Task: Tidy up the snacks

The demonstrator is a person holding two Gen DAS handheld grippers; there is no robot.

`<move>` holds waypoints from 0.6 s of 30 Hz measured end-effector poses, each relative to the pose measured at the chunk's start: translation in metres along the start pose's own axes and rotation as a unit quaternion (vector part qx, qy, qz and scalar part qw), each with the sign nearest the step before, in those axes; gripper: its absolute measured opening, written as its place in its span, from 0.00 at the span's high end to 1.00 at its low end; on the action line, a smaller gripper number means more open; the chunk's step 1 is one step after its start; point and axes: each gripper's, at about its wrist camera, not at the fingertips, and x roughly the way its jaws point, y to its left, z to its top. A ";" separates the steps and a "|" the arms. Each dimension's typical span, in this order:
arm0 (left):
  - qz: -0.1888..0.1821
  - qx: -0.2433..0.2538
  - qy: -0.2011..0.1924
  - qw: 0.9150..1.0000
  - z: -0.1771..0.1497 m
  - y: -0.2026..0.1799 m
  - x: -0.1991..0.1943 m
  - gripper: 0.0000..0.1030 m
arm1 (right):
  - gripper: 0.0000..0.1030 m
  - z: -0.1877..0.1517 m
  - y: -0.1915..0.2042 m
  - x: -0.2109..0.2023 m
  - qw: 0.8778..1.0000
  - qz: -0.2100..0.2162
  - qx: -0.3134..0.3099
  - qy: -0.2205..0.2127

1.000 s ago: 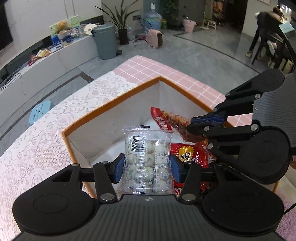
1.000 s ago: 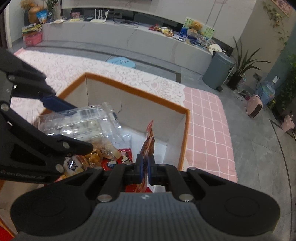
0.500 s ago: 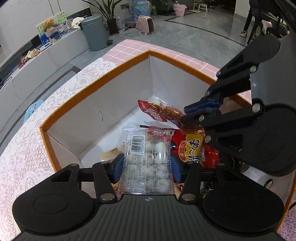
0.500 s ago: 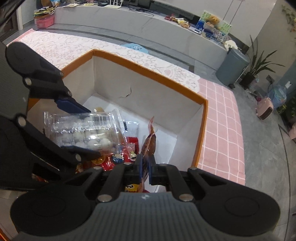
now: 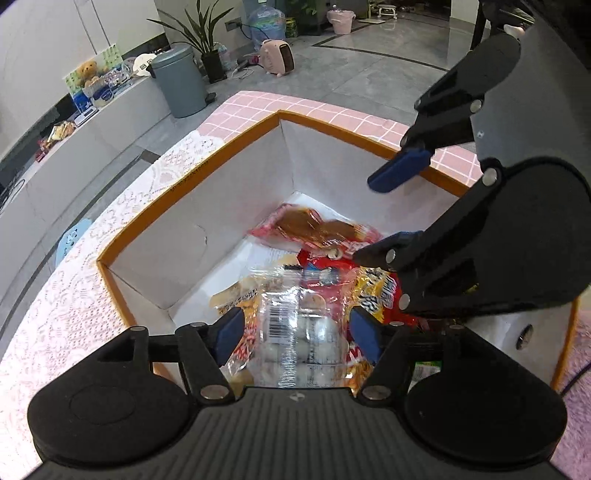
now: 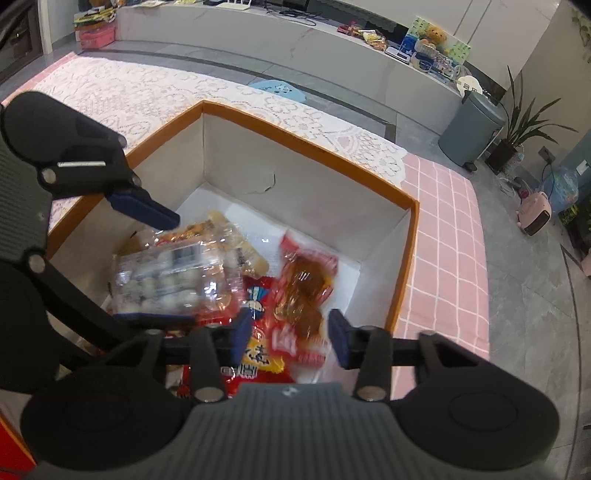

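Snack packets are seen piled in the orange-rimmed box (image 5: pixel 184 192): a clear pack of white balls (image 5: pixel 299 332) and a red-edged pack of brown meat (image 6: pixel 303 291). Both the left gripper (image 5: pixel 295 332) and right gripper (image 6: pixel 288 339) have just been opening; nothing is gripped.

Background, left wrist view: a grey pedal bin (image 5: pixel 181 85) stands on the grey tiled floor (image 5: pixel 369 70) at upper left, with a potted plant (image 5: pixel 205 44) just behind it and a pink fan heater (image 5: pixel 279 57) to its right. A pale low ledge (image 5: pixel 74 147) runs along the left edge and carries a teddy bear (image 5: pixel 88 72) among small boxes. A pink bucket (image 5: pixel 341 20) sits at the top centre. A light blue stool (image 5: pixel 72 240) shows at the left edge, past the lace cloth (image 5: pixel 66 314). A pink checked cloth (image 5: pixel 258 110) adjoins the lace. Right wrist view: a large water bottle (image 6: pixel 563 186) stands at the right edge.
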 end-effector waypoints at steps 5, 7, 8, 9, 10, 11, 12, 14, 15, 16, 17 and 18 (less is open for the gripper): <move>0.011 -0.011 0.001 1.000 -0.008 -0.002 -0.020 0.25 | 0.38 -0.001 0.003 -0.017 1.000 -0.004 0.003 0.012; 0.013 -0.026 -0.005 1.000 -0.014 -0.002 -0.031 0.25 | 0.33 -0.004 0.006 -0.025 1.000 -0.003 0.013 0.011; 0.012 -0.033 -0.009 0.999 -0.018 -0.001 -0.036 0.25 | 0.30 -0.006 0.008 -0.030 1.000 -0.002 0.021 0.009; 0.012 -0.039 -0.012 0.999 -0.021 -0.001 -0.042 0.25 | 0.29 -0.008 0.009 -0.035 1.000 -0.001 0.029 0.009; 0.015 -0.044 -0.016 0.999 -0.025 -0.001 -0.048 0.25 | 0.26 -0.010 0.010 -0.039 0.999 0.002 0.042 0.010; 0.019 -0.049 -0.023 0.998 -0.027 0.000 -0.054 0.25 | 0.25 -0.012 0.011 -0.044 0.998 0.006 0.055 0.009; 0.024 -0.053 -0.027 0.998 -0.031 -0.001 -0.060 0.25 | 0.25 -0.016 0.013 -0.051 0.998 0.012 0.068 0.004; 0.035 -0.065 -0.034 0.997 -0.040 -0.001 -0.072 0.25 | 0.21 -0.022 0.017 -0.063 0.996 0.023 0.087 -0.008; 0.039 -0.072 -0.038 0.996 -0.043 -0.002 -0.077 0.25 | 0.21 -0.026 0.020 -0.069 0.995 0.026 0.097 -0.013; 0.040 -0.079 -0.041 0.995 -0.048 -0.001 -0.083 0.25 | 0.21 -0.029 0.022 -0.074 0.994 0.030 0.106 -0.018; 0.039 -0.087 -0.047 0.994 -0.052 -0.002 -0.088 0.25 | 0.20 -0.031 0.025 -0.079 0.992 0.035 0.117 -0.021; 0.041 -0.094 -0.052 0.993 -0.057 -0.002 -0.094 0.25 | 0.18 -0.035 0.027 -0.083 0.990 0.043 0.129 -0.024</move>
